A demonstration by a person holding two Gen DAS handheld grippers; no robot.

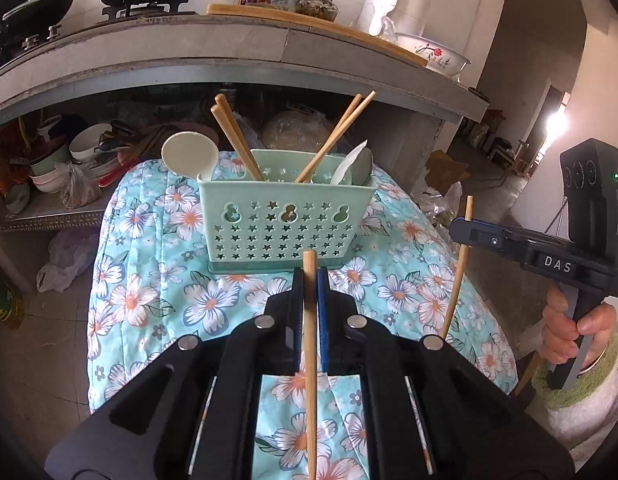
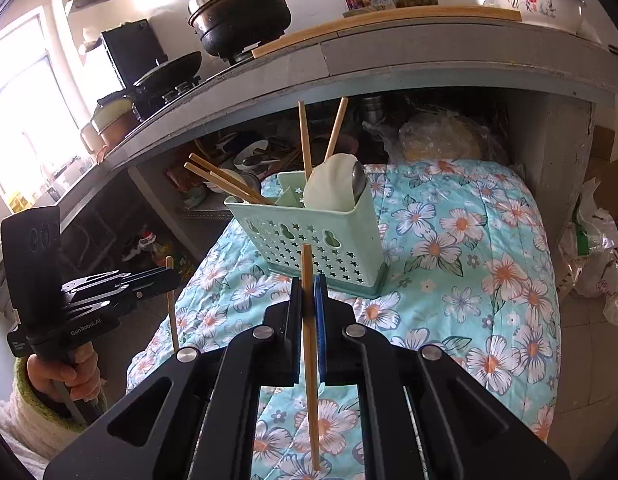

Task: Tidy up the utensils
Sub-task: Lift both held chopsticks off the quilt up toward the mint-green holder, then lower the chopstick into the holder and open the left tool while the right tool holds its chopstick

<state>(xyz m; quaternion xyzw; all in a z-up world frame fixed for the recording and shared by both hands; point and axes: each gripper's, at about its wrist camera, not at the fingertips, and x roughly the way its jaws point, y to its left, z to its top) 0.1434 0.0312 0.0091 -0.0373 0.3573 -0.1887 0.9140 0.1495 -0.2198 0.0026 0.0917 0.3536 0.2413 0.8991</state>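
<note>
A mint-green perforated utensil caddy (image 1: 281, 220) (image 2: 321, 240) stands on a floral-clothed table (image 1: 149, 280) (image 2: 489, 260). Several wooden chopsticks, a white rice paddle (image 1: 189, 156) and a metal spoon (image 1: 363, 166) stick out of it. My left gripper (image 1: 310, 280) is shut on a wooden chopstick (image 1: 310, 360) held upright, just in front of the caddy. My right gripper (image 2: 307, 284) is shut on another upright chopstick (image 2: 309, 360). Each gripper shows in the other's view, the right gripper (image 1: 463, 232) at the right edge, the left gripper (image 2: 171, 278) at the left edge, both above the table.
Behind the table runs a grey stone counter (image 1: 229, 56) with a black pot (image 2: 241, 16), a wok, bottles, a cutting board and a flowered bowl (image 2: 537, 4). Bowls and bags crowd the shelf beneath (image 1: 69, 168). Plastic bags (image 2: 597, 264) lie on the floor at the right.
</note>
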